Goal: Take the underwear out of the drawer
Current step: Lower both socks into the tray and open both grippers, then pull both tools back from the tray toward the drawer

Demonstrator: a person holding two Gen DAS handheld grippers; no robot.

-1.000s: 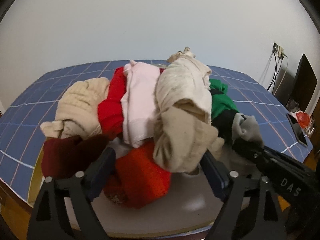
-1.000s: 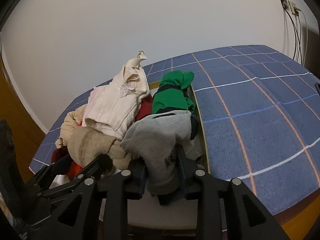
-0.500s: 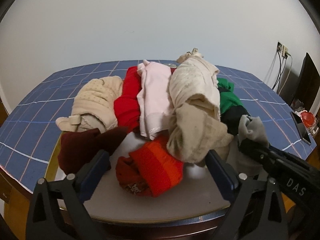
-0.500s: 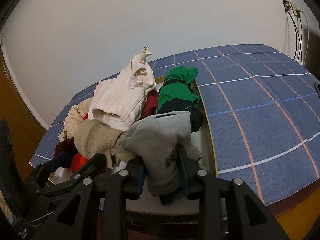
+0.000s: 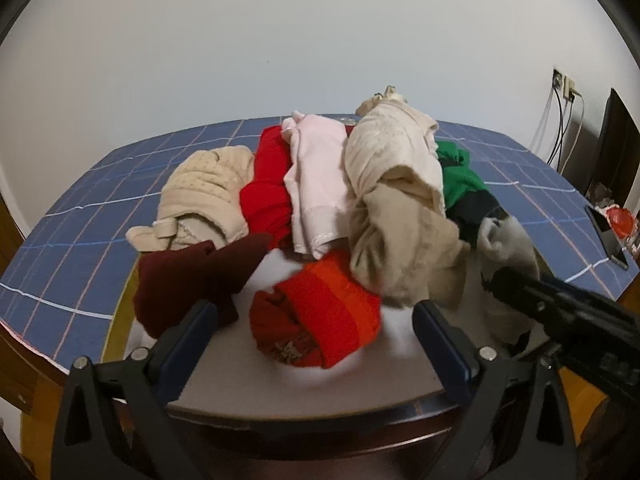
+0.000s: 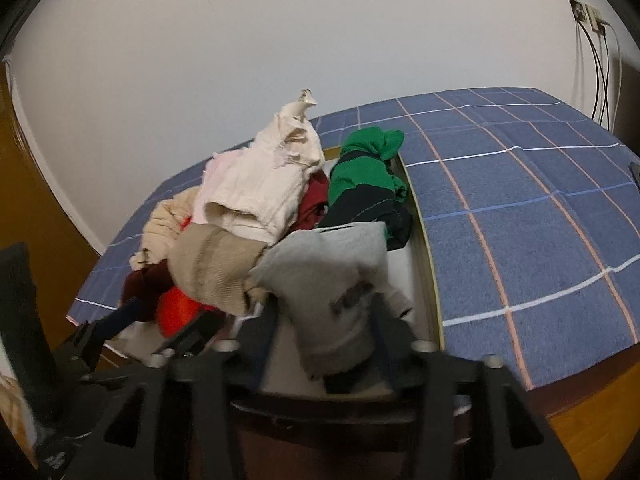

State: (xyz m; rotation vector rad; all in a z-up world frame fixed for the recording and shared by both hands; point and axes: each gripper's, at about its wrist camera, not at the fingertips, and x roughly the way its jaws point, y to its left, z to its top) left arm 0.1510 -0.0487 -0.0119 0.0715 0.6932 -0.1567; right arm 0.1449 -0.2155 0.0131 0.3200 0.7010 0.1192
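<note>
While both claws hung over the front of the open drawer [image 5: 280, 408], the left gripper [image 5: 316, 320] stood spread wide, its jaws having just been opening, with nothing clamped; an orange roll [image 5: 332, 312] lay on the pale drawer floor between its fingers, untouched. Just right of it the right gripper [image 6: 324, 320] had also just been opening its jaws, now partly spread around a grey garment [image 6: 332, 280] that drooped between the blurred fingers; whether the pads were pressing on it I could not tell. Behind the orange roll the underwear sat heaped in the drawer: a maroon piece [image 5: 192, 276] at the left, a tan bundle [image 5: 400, 248] beside the grey one, then a beige knit [image 5: 204, 196], a red piece [image 5: 268, 188], a pink one [image 5: 316, 176] and a cream one [image 5: 392, 148] piled highest. A green-and-black roll [image 6: 368, 184] lay against the drawer's right wall. Blue checked cloth [image 6: 520, 200] flanked the drawer on both sides, and cables [image 6: 600, 68] hung down the white wall at the far right.
</note>
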